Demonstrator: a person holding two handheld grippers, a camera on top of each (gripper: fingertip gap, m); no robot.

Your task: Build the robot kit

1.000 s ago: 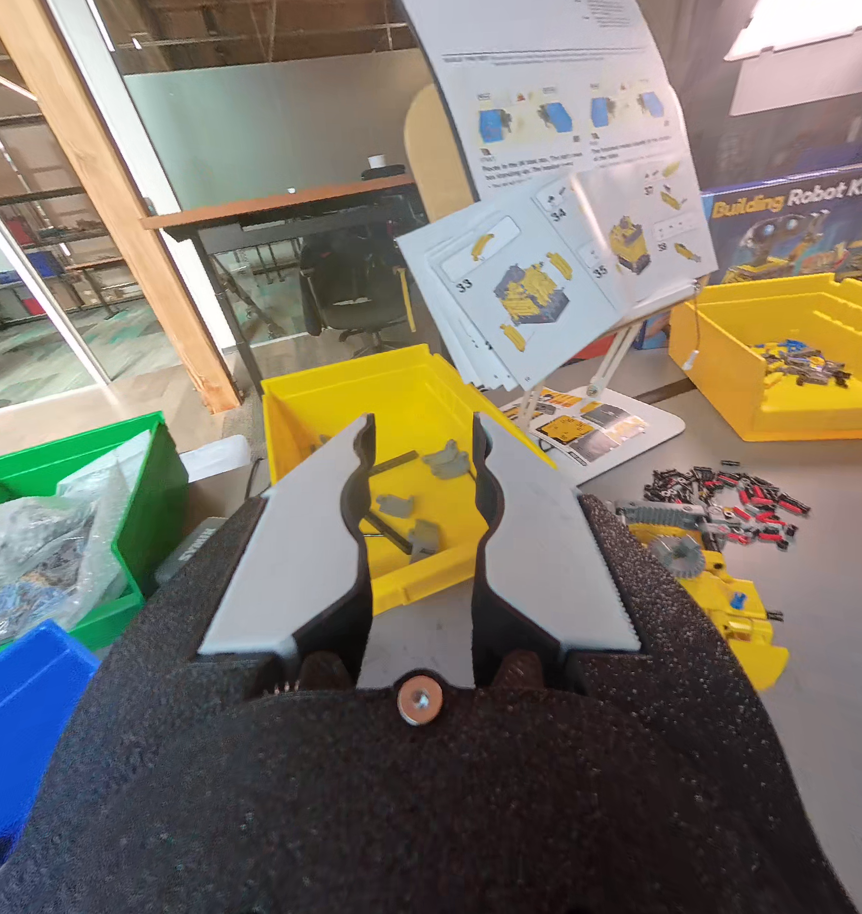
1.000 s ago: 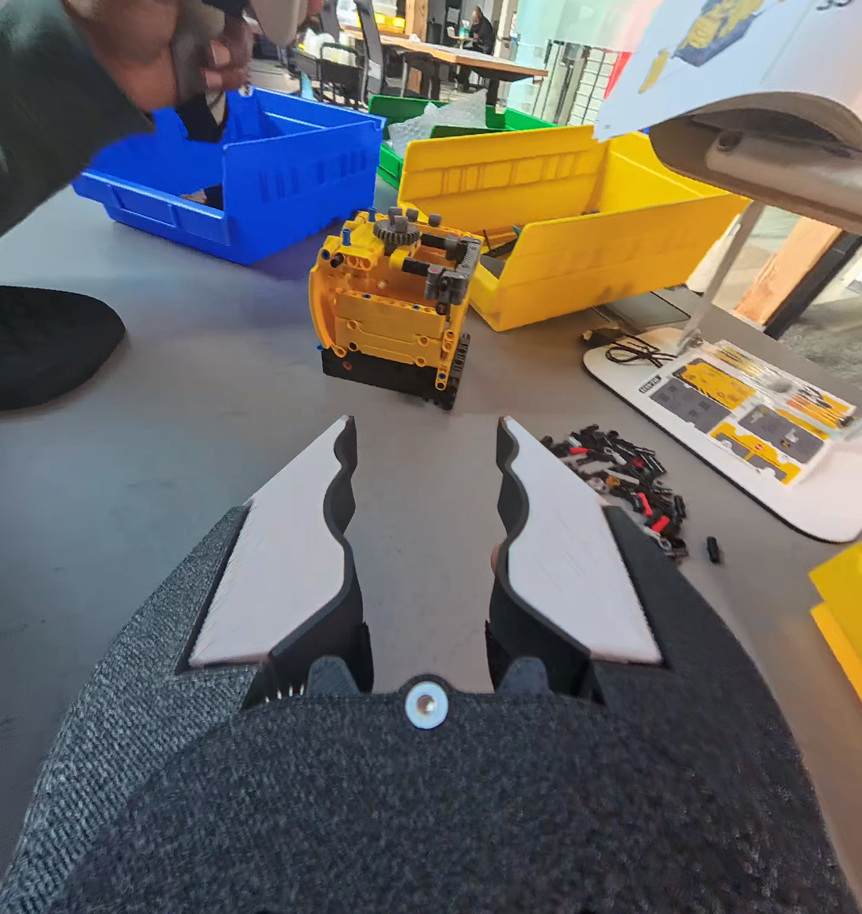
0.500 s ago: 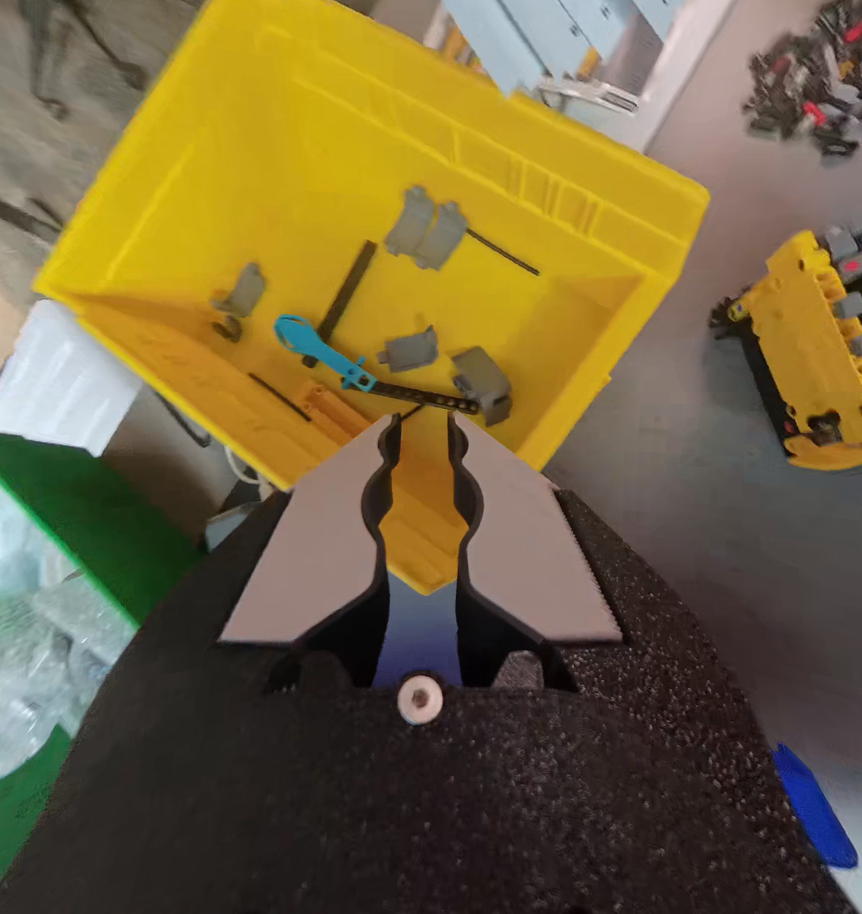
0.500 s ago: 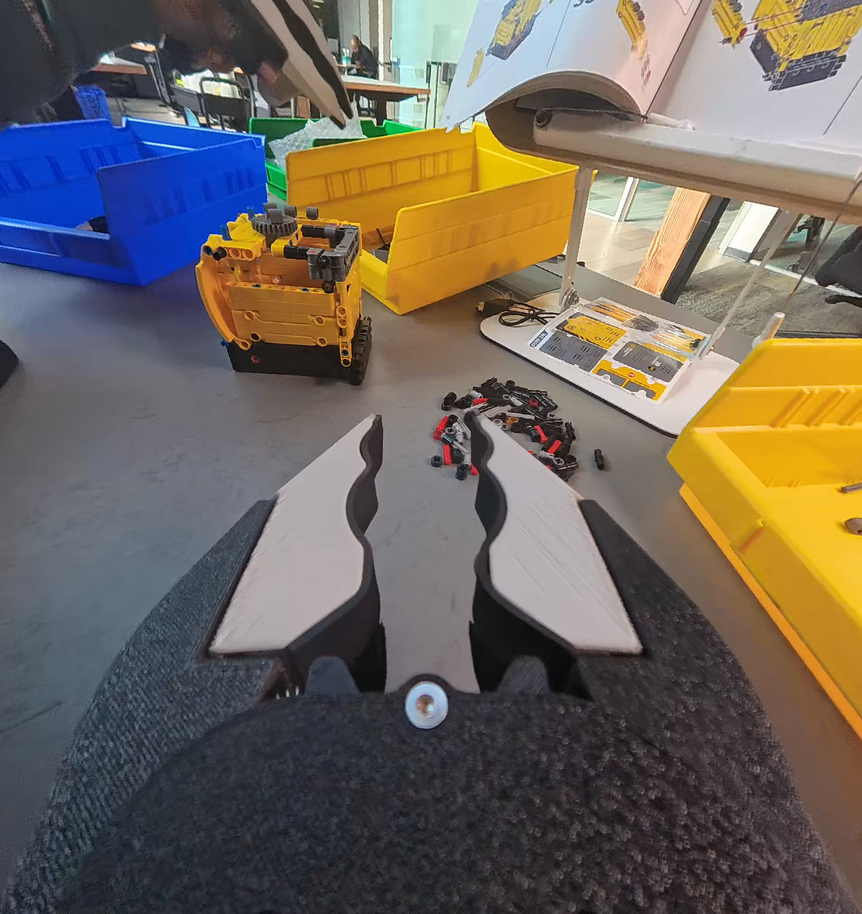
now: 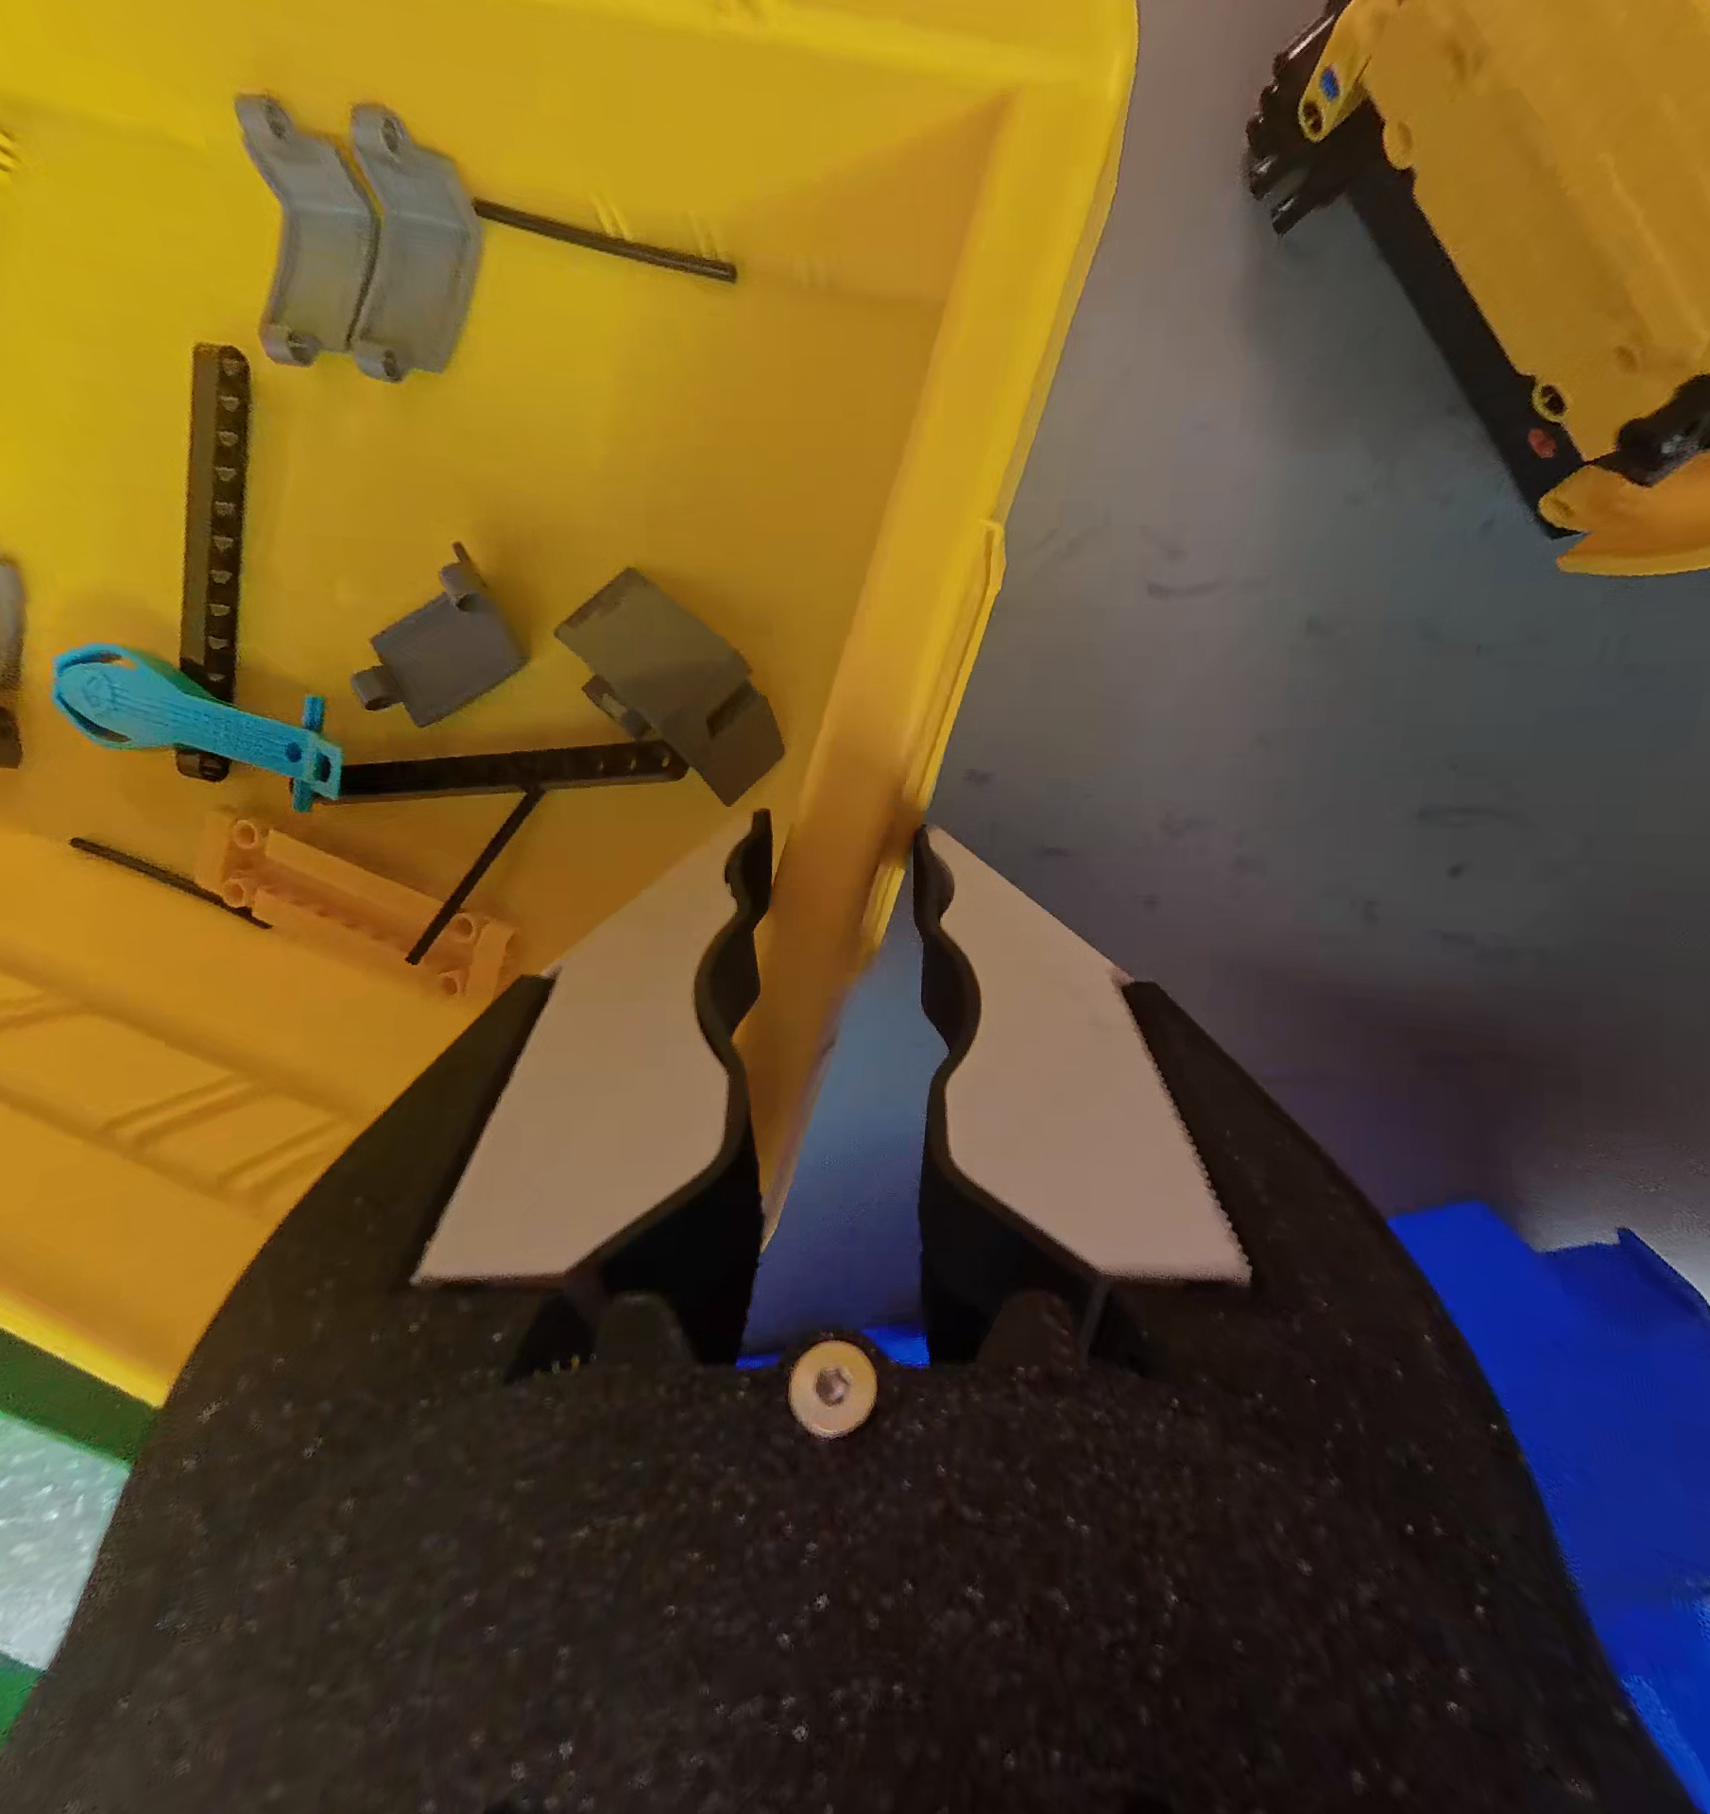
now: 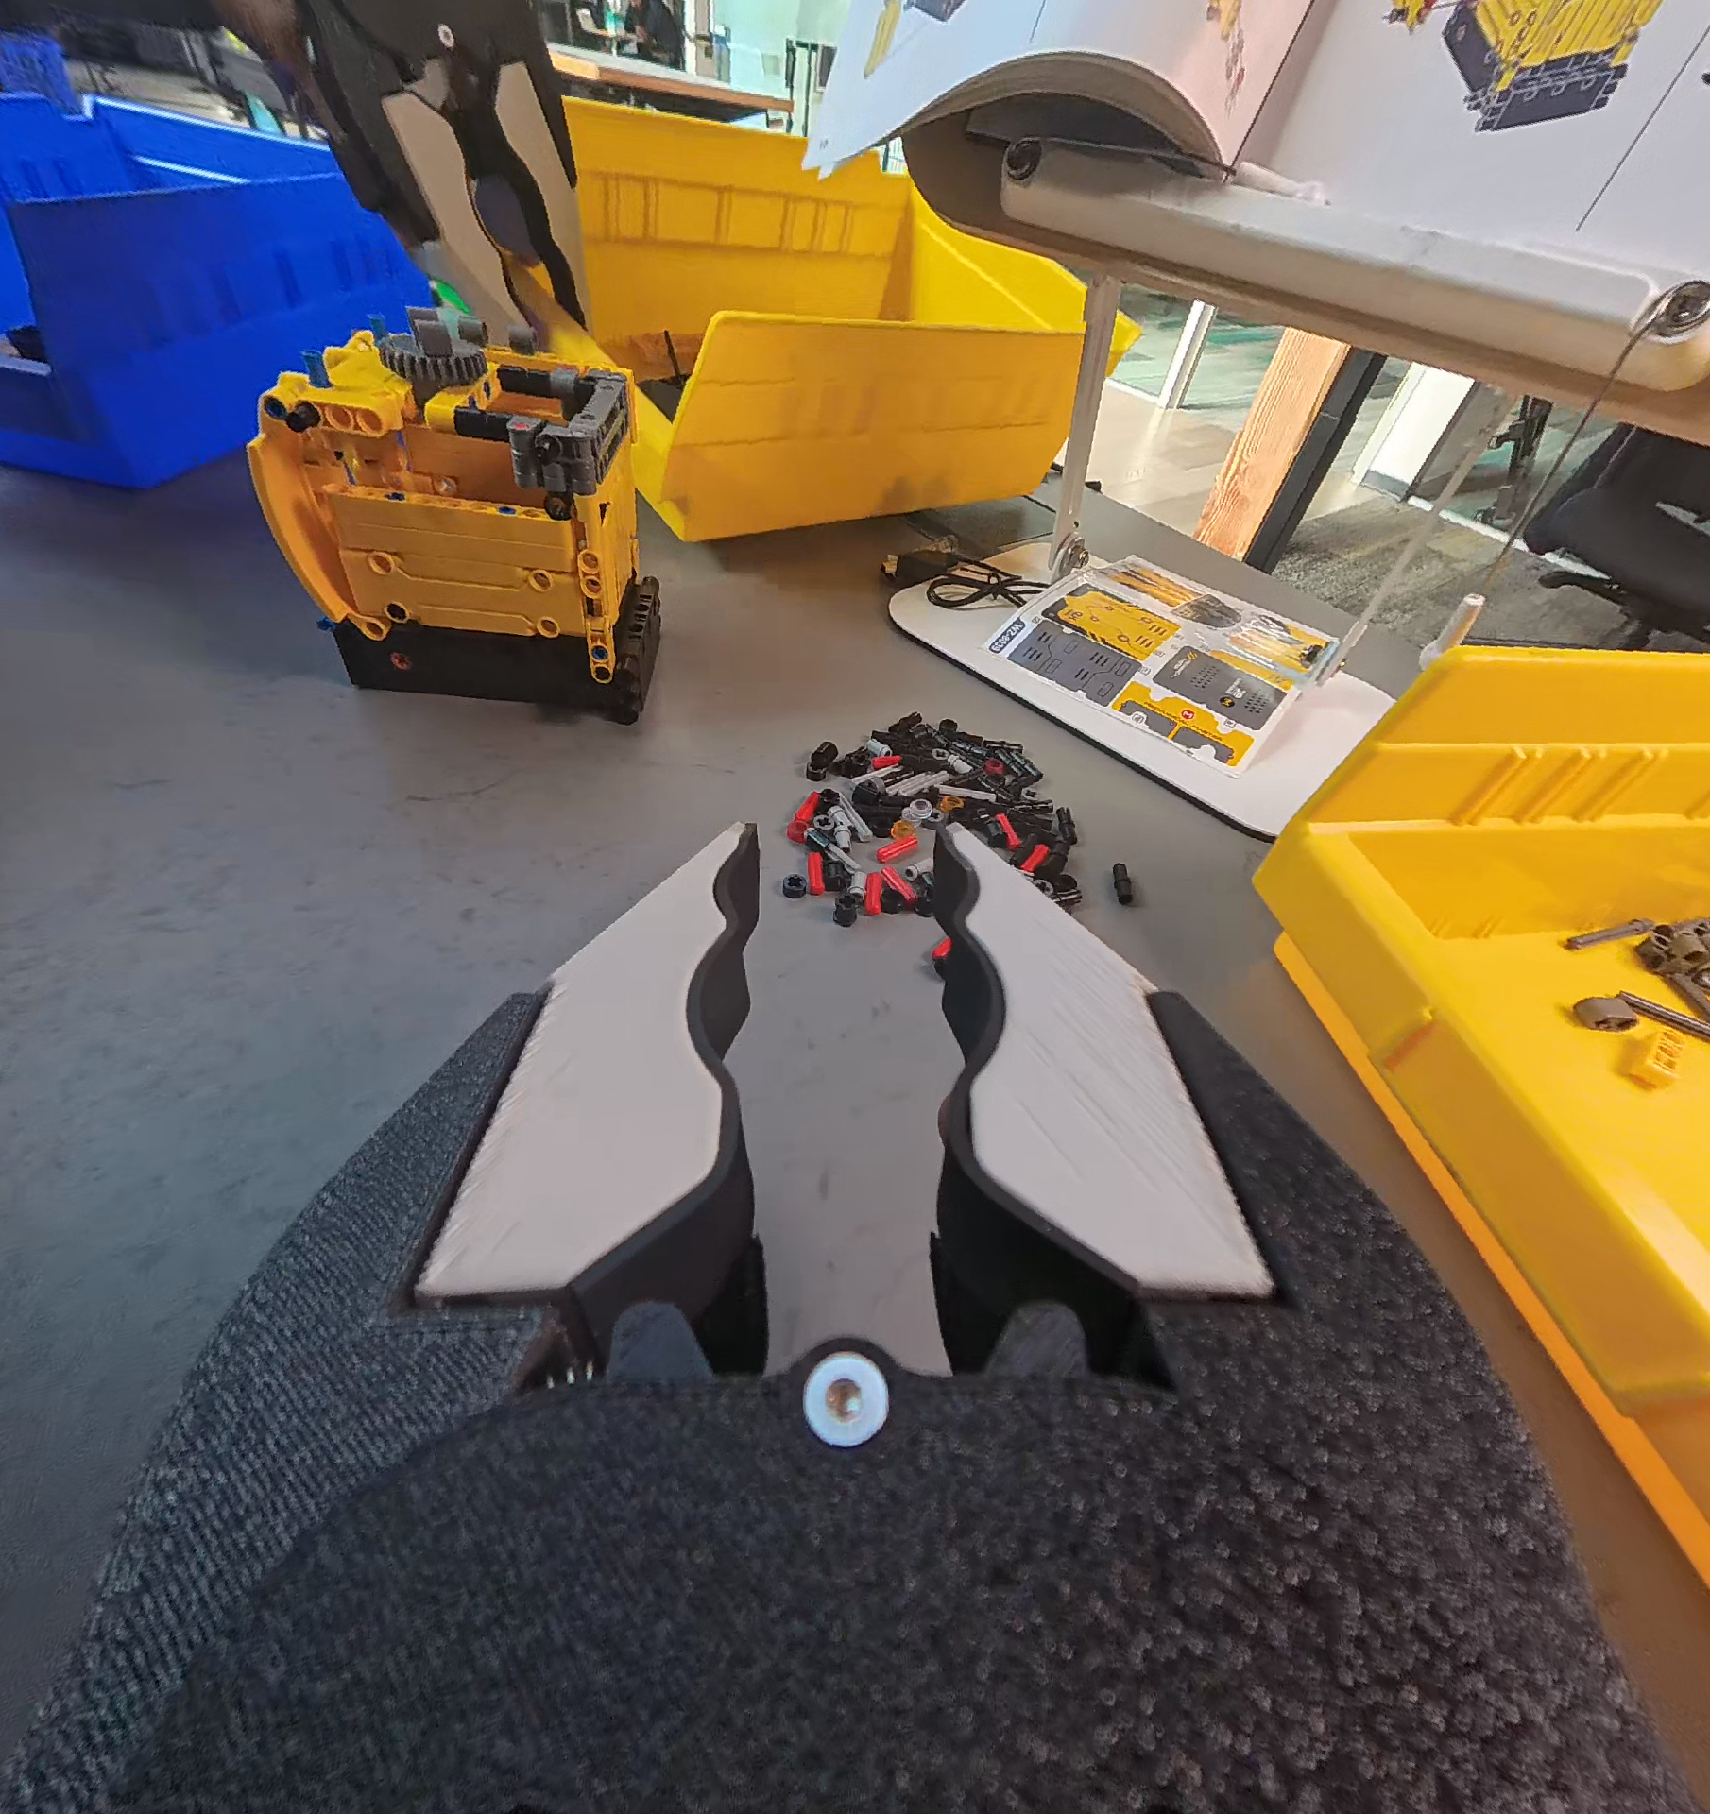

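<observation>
My left gripper [image 5: 836, 834] is open and empty, pointing down over the near wall of a yellow bin [image 5: 939, 550]; one finger is over the inside, the other over the table. The bin holds grey curved parts [image 5: 370, 236], two grey blocks [image 5: 674, 677], black beams [image 5: 498, 771], a blue tool [image 5: 184, 721] and a tan beam [image 5: 360, 903]. My right gripper [image 6: 846, 834] is open and empty, low over the table, its tips just short of a pile of small black, red and grey pins [image 6: 920, 815]. A yellow brick model [image 6: 458, 530] stands to the left.
The model [image 5: 1568, 294] also shows right of the bin. Blue bins [image 6: 144, 294] [image 5: 1617, 1423] and a green bin [image 5: 7, 1374] stand around. A booklet on a stand [image 6: 1322, 147], a sticker sheet [image 6: 1155, 667] and another yellow bin [image 6: 1568, 982] with parts lie to the right. The left gripper [image 6: 468, 167] hangs above the far yellow bin [image 6: 831, 412]. Left tips to right tips: about 35 centimeters. The yellow brick model [image 6: 458, 530] lies around 15 centimeters away from my right fingertips.
My left gripper has tipped downward and moved in over the yellow bin's wall. My right gripper has turned right from the model toward the pin pile, and its jaws have narrowed.
</observation>
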